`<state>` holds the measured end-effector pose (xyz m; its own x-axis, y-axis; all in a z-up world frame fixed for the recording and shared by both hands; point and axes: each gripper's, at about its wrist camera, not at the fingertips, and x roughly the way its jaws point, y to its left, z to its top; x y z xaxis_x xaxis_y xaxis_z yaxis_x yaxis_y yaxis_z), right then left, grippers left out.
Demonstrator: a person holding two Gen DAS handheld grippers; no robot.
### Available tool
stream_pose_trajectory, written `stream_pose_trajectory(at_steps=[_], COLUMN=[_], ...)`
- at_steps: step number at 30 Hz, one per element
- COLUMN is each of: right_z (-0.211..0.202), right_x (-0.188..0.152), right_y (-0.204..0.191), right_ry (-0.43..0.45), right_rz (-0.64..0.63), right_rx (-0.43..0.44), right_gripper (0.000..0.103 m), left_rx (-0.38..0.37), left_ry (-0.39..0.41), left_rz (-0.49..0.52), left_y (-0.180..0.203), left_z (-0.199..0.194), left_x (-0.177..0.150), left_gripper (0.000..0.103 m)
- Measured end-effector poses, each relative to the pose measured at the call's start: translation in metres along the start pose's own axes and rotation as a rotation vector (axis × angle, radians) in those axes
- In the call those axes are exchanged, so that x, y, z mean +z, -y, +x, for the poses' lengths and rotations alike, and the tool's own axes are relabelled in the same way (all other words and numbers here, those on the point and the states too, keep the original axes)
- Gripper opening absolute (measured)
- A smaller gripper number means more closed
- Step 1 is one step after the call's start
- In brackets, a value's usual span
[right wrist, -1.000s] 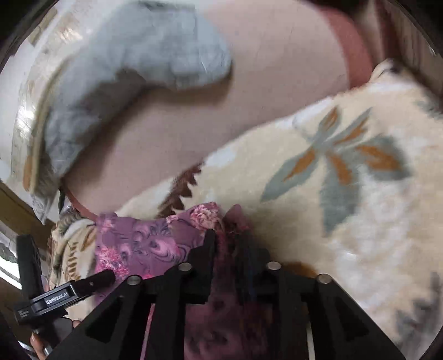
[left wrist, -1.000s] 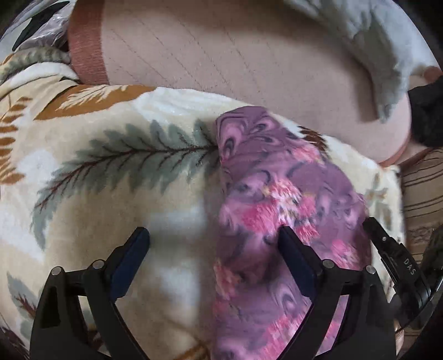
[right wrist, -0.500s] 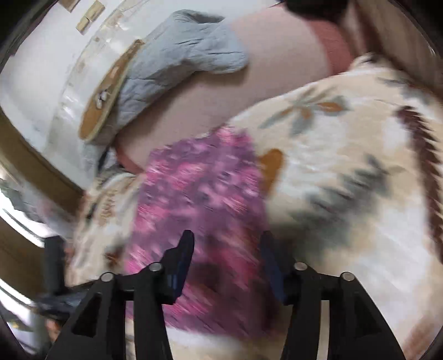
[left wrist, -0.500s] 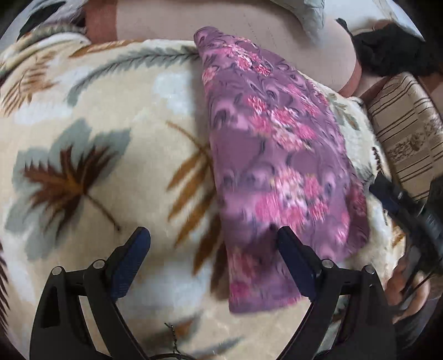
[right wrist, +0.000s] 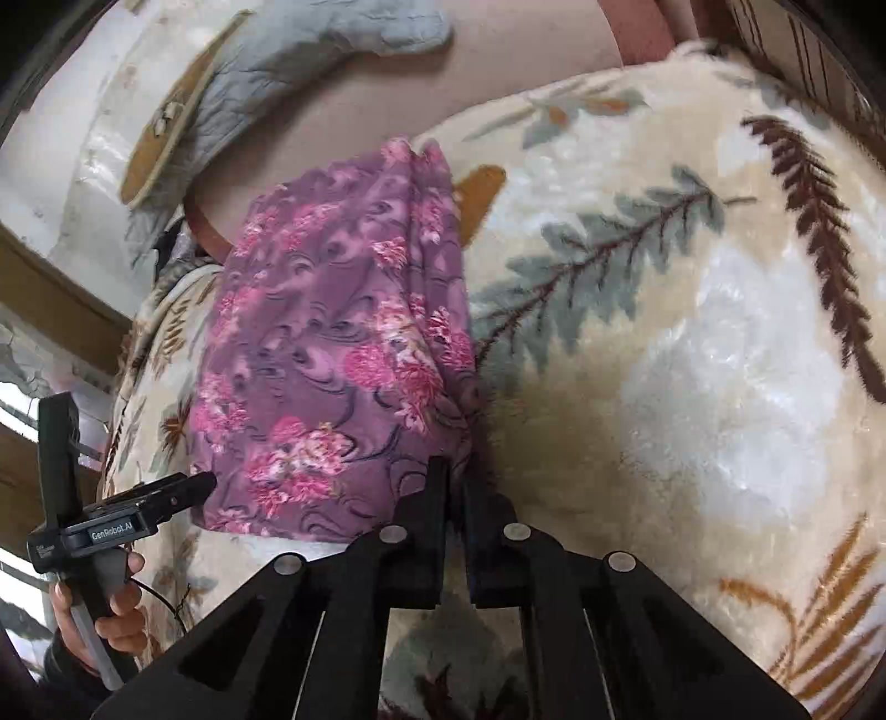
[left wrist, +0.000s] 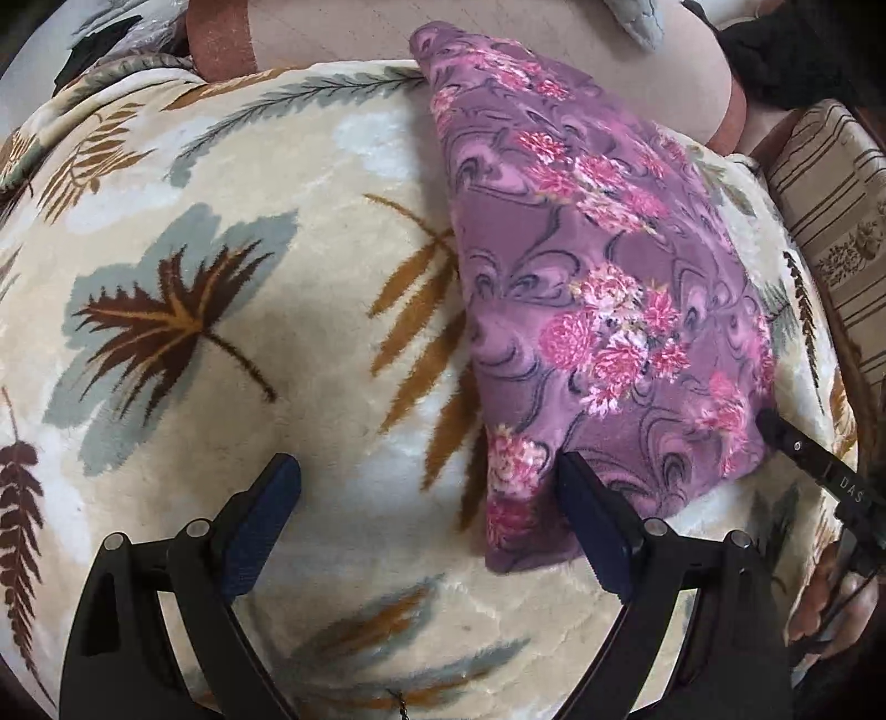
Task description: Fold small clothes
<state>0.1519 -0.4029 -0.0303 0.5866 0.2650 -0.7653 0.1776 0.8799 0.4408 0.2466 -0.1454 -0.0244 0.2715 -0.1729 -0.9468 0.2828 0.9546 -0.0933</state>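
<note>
A purple garment with pink flowers lies folded into a long strip on a cream leaf-patterned blanket. It also shows in the right wrist view. My left gripper is open and empty, its right finger over the garment's near left corner. My right gripper is shut on the garment's near right corner. The right gripper's tip shows at the garment's right edge in the left wrist view. The left gripper shows at the garment's left side in the right wrist view.
Beyond the blanket lies a pinkish-beige quilted cover with a grey cloth on it. A striped cushion sits at the right. A dark item lies at the far right.
Both grippers pulled back toward the near end of the garment. The right gripper went from shut to open and is now shut on the near right corner. The left stayed open.
</note>
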Motion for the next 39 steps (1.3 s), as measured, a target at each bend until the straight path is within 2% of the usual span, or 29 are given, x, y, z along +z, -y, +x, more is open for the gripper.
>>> stream_pose_trajectory(at_steps=[2, 4, 6, 8, 10, 11, 12, 13, 14, 15, 17, 19, 21, 23, 24, 25, 27, 28, 29, 31, 33, 35, 37, 39], right_z=[-0.021, -0.041, -0.038, -0.018, 0.019, 0.036, 0.032, 0.026, 0.018, 0.005, -0.008, -0.001, 0.015, 0.044, 0.064, 0.072, 0.063, 0.057, 0.052, 0.048, 0.052, 0.061, 0.067, 0.073], right_x=[0.004, 0.007, 0.009, 0.006, -0.001, -0.004, -0.003, 0.002, 0.010, 0.021, 0.040, 0.061, 0.075, 0.083, 0.082, 0.080, 0.084, 0.087, 0.091, 0.094, 0.094, 0.093, 0.097, 0.103], right_y=[-0.007, -0.020, -0.032, -0.038, -0.036, -0.033, -0.034, -0.036, -0.036, -0.036, -0.039, -0.039, -0.046, -0.044, -0.044, -0.044, -0.043, -0.036, -0.025, 0.004, 0.022, 0.026, 0.018, 0.007], right_ry=[0.083, 0.206, 0.253, 0.217, 0.100, 0.038, 0.072, 0.083, 0.104, 0.175, 0.253, 0.277, 0.269, 0.212, 0.139, 0.119, 0.146, 0.150, 0.161, 0.169, 0.146, 0.131, 0.124, 0.089], right_rz=[0.025, 0.001, -0.015, -0.020, -0.040, -0.060, -0.078, -0.073, -0.050, -0.018, 0.011, 0.030, 0.025, -0.011, -0.030, -0.052, -0.066, -0.030, 0.028, 0.157, 0.221, 0.217, 0.174, 0.129], right_rx=[-0.034, 0.065, 0.120, 0.147, 0.057, 0.019, 0.016, 0.038, 0.066, 0.103, 0.121, 0.137, 0.118, 0.066, 0.009, -0.006, 0.016, 0.046, 0.078, 0.109, 0.134, 0.175, 0.215, 0.263], right_gripper=[0.026, 0.030, 0.030, 0.027, 0.024, 0.019, 0.020, 0.025, 0.025, 0.025, 0.025, 0.025, 0.025, 0.024, 0.025, 0.025, 0.025, 0.030, 0.047, 0.066, 0.065, 0.069, 0.081, 0.082], left_rx=[-0.035, -0.090, -0.130, -0.099, -0.029, -0.022, -0.046, -0.082, -0.146, -0.177, -0.204, -0.197, -0.169, -0.131, -0.113, -0.110, -0.147, -0.171, -0.204, -0.243, -0.283, -0.316, -0.318, -0.329], left_ry=[0.021, 0.044, 0.059, 0.053, 0.010, -0.023, -0.020, 0.003, 0.044, 0.068, 0.098, 0.104, 0.079, 0.038, 0.022, 0.002, 0.010, 0.017, 0.025, 0.039, 0.024, 0.010, 0.018, 0.006], left_rz=[-0.036, -0.068, -0.074, -0.046, -0.017, -0.015, -0.022, -0.030, -0.055, -0.078, -0.133, -0.165, -0.187, -0.200, -0.203, -0.210, -0.226, -0.222, -0.218, -0.258, -0.310, -0.346, -0.330, -0.286], left_y=[-0.007, -0.007, 0.002, 0.015, 0.024, 0.023, 0.019, 0.014, 0.006, 0.001, -0.008, -0.010, -0.007, 0.003, 0.002, 0.000, -0.005, -0.007, -0.011, -0.024, -0.035, -0.042, -0.036, -0.021], left_z=[-0.013, -0.023, -0.028, -0.019, 0.003, 0.013, 0.013, 0.006, -0.006, -0.012, -0.020, -0.018, -0.006, 0.017, 0.025, 0.035, 0.035, 0.032, 0.029, 0.027, 0.032, 0.039, 0.038, 0.038], left_x=[-0.003, -0.001, 0.004, 0.008, 0.013, 0.012, 0.012, 0.012, 0.015, 0.019, 0.041, 0.060, 0.077, 0.087, 0.089, 0.093, 0.095, 0.095, 0.096, 0.098, 0.100, 0.103, 0.104, 0.107], left_gripper=[0.093, 0.093, 0.093, 0.093, 0.093, 0.093, 0.093, 0.093, 0.093, 0.093, 0.093, 0.093, 0.093, 0.093, 0.095, 0.095, 0.095, 0.095, 0.095, 0.095, 0.095, 0.095, 0.097, 0.097])
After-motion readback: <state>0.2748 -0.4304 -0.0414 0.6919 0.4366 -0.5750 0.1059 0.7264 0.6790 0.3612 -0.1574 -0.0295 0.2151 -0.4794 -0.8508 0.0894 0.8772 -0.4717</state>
